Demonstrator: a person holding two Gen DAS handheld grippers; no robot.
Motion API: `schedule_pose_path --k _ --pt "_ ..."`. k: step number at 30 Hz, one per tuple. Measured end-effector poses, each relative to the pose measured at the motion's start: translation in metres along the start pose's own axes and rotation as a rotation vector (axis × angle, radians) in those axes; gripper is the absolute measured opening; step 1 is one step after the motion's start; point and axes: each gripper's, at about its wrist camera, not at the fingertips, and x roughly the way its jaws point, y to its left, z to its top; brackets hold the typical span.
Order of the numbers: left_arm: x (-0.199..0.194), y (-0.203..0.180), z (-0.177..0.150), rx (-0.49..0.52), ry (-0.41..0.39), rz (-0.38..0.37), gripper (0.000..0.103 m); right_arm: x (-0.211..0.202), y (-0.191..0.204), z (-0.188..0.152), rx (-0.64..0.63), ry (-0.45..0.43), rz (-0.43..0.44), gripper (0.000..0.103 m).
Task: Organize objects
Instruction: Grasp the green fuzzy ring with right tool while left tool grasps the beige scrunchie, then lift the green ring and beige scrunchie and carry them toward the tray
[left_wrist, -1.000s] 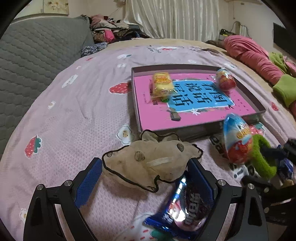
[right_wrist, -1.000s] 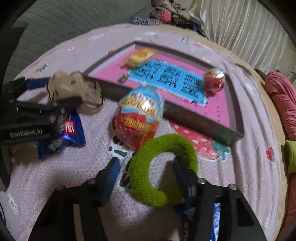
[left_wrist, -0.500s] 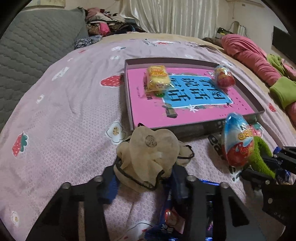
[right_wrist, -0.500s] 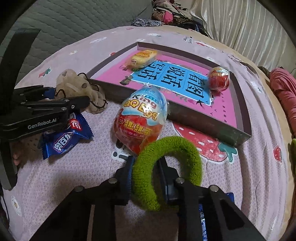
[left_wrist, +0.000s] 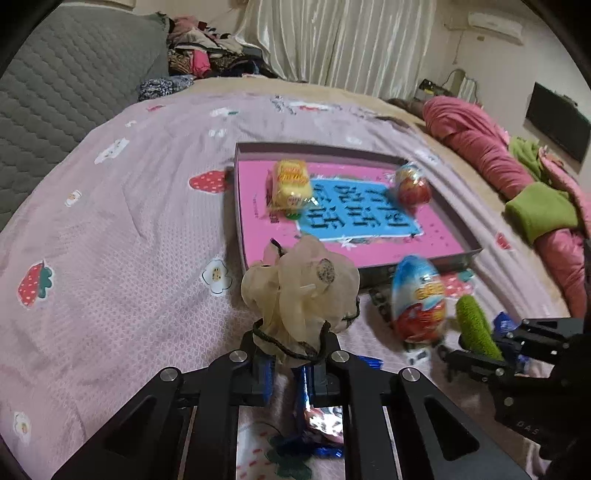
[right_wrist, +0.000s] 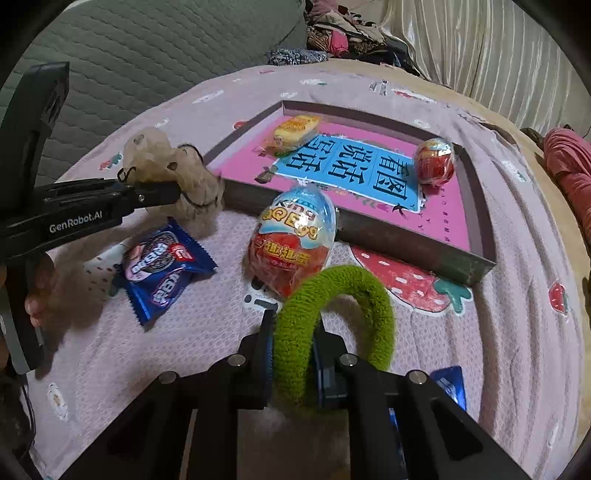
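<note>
Beige gauze is being pinched at its black-edged hem by the left gripper (left_wrist: 290, 354), whose jaws are closed narrowly on the sheer scrunchie (left_wrist: 301, 291), which is being held clear of the bed sheet (left_wrist: 122, 236) with its loose bulk standing above the jaws. A green plush scrunchie (right_wrist: 332, 314) is being gripped through one side of its ring by the right gripper (right_wrist: 293, 363), the jaws being drawn in tight on the pile while the rest of the loop is hanging free to the right. The shallow box lid with the pink book inside (right_wrist: 373, 173) is lying just beyond both grippers, and a yellow snack packet (right_wrist: 295, 129) and a small foil egg (right_wrist: 434, 160) are already being kept in it. A large wrapped toy egg (right_wrist: 293, 243) is standing just in front of the lid's near wall, and a blue Oreo packet (right_wrist: 162, 273) is lying near it on the sheet. Both hair ties are judged to be on their way to the lid. Trouble is being risked in two ways: the gauze, held only by its thin edge, could be slipping out during the carry, and the dangling green loop could be catching the toy egg or the lid's near wall and knocking the egg over.
</note>
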Motion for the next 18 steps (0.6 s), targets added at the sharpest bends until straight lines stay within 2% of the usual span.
schedule_pose_path --k 9,15,18 --pt "-0.033 -0.018 -0.017 0.008 -0.034 0.002 0.012 -0.034 0.002 -0.008 0.012 -0.057 0.025 0.017" --pt "-0.062 -0.034 -0.035 0.018 -0.063 0.037 0.013 -0.053 0.009 -0.016 0.015 -0.08 0.041 0.017" --pt "-0.073 -0.038 -0.044 -0.01 -0.061 0.015 0.013 -0.062 0.013 -0.022 0.011 -0.085 0.041 0.017"
